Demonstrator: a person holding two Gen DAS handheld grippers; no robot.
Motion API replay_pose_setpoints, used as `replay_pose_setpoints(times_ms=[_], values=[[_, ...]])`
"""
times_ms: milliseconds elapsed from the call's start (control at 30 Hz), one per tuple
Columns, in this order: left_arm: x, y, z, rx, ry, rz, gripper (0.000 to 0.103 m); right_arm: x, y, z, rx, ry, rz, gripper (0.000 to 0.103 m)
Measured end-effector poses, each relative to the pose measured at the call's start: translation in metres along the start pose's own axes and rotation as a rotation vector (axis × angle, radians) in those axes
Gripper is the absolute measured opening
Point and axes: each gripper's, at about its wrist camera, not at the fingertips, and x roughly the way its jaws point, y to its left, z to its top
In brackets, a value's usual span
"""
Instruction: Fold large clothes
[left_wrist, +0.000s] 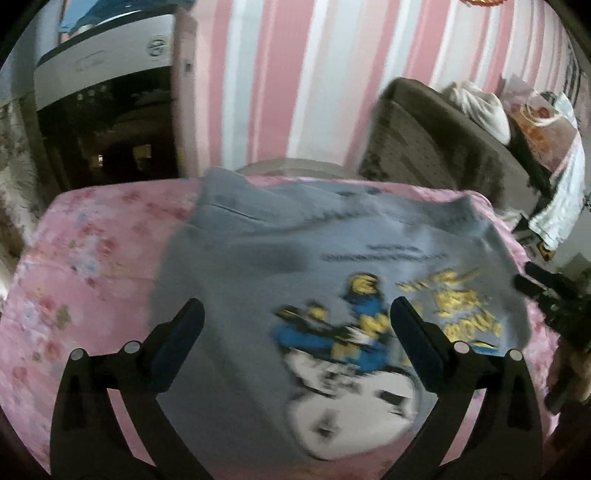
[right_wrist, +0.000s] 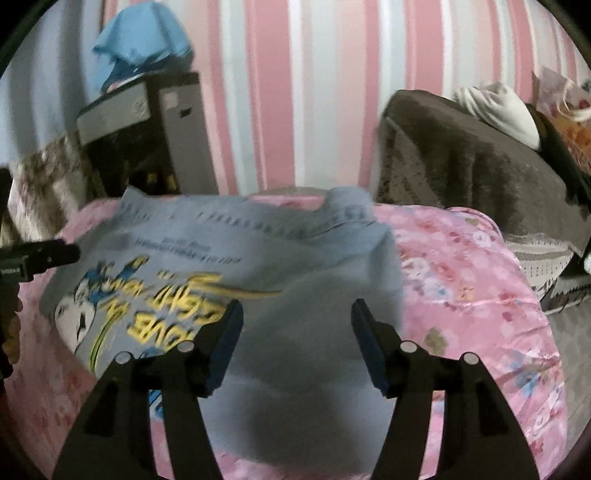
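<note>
- The garment lies spread on the bedcover.
- Behind both stands the wall.
- A cabinet sits behind-left, a sofa behind-right (cushion on it).

The left tongs hung with jaws spread wide and nothing between them. The right tongs were likewise parted and empty, both pointing forward and slightly down.

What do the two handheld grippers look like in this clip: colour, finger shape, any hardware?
Both the left gripper and right gripper are matte black, with forked arms, silver round pivot pins and flat dark-blue finger pads. No cables, sleeves or legible markings show.
</note>
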Motion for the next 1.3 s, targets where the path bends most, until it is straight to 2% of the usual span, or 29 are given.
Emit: replay_pose_setpoints(times_ms=[133, 233, 300, 400, 567, 667, 800, 867, 933, 1033, 1200, 1300], values=[[0.010, -0.031, -0.014, 0.026, 0.018, 0.000, 0.100, 0.010, 0.011, -0.014, -0.010, 0.036, -0.010, 0.061], [0.032, -0.048, -0.025, 0.059, 0.097, 0.009, 0.100, 0.022, 0.011, -0.024, -0.027, 0.073, -0.040, 0.061], [0.049, -0.054, -0.034, 0.086, 0.136, 0.043, 0.100, 0.025, 0.010, -0.027, -0.026, 0.087, -0.037, 0.062], [0.052, -0.060, -0.041, 0.129, 0.120, 0.080, 0.100, 0.028, 0.008, -0.030, -0.032, 0.093, -0.029, 0.062], [0.053, -0.061, -0.045, 0.139, 0.114, 0.087, 0.100, 0.026, 0.009, -0.034, -0.029, 0.083, -0.019, 0.063], [0.052, -0.061, -0.045, 0.144, 0.104, 0.089, 0.100, 0.025, 0.008, -0.035, -0.021, 0.072, -0.012, 0.063], [0.047, -0.062, -0.042, 0.125, 0.113, 0.089, 0.100, 0.011, 0.006, -0.035, 0.023, 0.013, 0.019, 0.069], [0.041, -0.063, -0.040, 0.088, 0.119, 0.077, 0.100, -0.002, 0.000, -0.032, 0.057, -0.056, 0.012, 0.078], [0.034, -0.066, -0.038, 0.068, 0.106, 0.043, 0.100, -0.013, -0.007, -0.031, 0.093, -0.125, -0.010, 0.091], [0.020, -0.082, -0.042, 0.077, 0.042, 0.007, 0.100, -0.019, -0.021, -0.032, 0.160, -0.172, -0.059, 0.093], [0.009, -0.110, -0.047, 0.135, -0.053, 0.025, 0.100, -0.013, -0.035, -0.034, 0.241, -0.147, -0.089, 0.093], [0.010, -0.119, -0.052, 0.135, -0.082, -0.005, 0.100, -0.012, -0.036, -0.034, 0.240, -0.146, -0.092, 0.093]])
